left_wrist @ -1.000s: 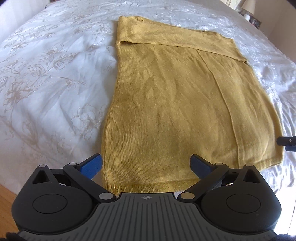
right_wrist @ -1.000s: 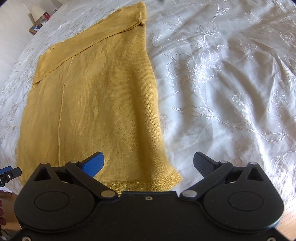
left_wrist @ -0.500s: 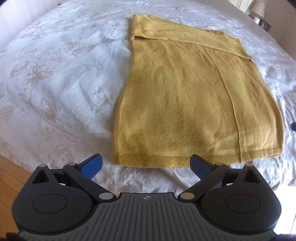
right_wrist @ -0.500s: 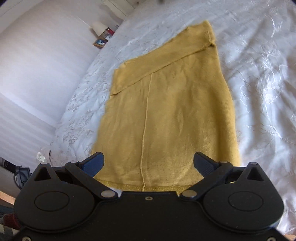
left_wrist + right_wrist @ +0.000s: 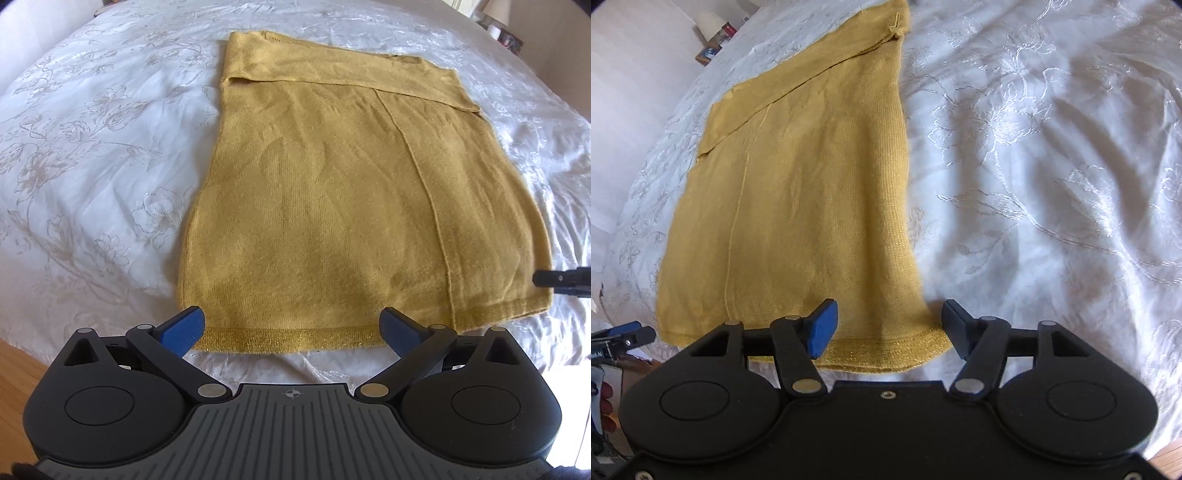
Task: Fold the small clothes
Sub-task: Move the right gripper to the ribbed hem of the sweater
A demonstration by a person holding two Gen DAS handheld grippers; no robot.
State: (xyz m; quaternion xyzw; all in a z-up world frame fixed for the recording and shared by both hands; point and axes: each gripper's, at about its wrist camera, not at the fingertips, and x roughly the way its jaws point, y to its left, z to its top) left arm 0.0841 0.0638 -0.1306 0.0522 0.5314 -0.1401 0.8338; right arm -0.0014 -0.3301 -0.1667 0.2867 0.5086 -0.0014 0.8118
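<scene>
mustard knit top [image 5: 332,206], one only, lies flat on the one white embroidered bedspread [image 5: 96,155] in my left wrist view, its far part folded over in a band and its glittery hem [image 5: 288,338] along the near edge of the bed. i count two blue-padded fingers [image 5: 184,328] on my left gripper [image 5: 291,326], standing wide apart with nothing between the pads. compared with half a second ago the hem sits closer under me: then it lay clear ahead of my fingertips, now the left pad overlaps the hem's near left corner and the right pad sits over the hem further along. whether either pad touches the cloth i cannot tell. the tip of my right gripper [image 5: 561,280] pokes in at the right edge, just beside the top's near right corner.

right wrist view: the same single top [image 5: 798,206] runs away from me toward the far left of the bed, with bare bedspread [image 5: 1052,166] on the right. my right gripper [image 5: 888,325] has just been closing; its jaws are half-way in, and the near right corner of the hem [image 5: 897,350] lies between the two pads, neither pressing it yet. one second ago this corner lay inside the left pad with the jaws fully spread. my left gripper [image 5: 624,336] shows at the left edge, by the hem's other corner.
</scene>
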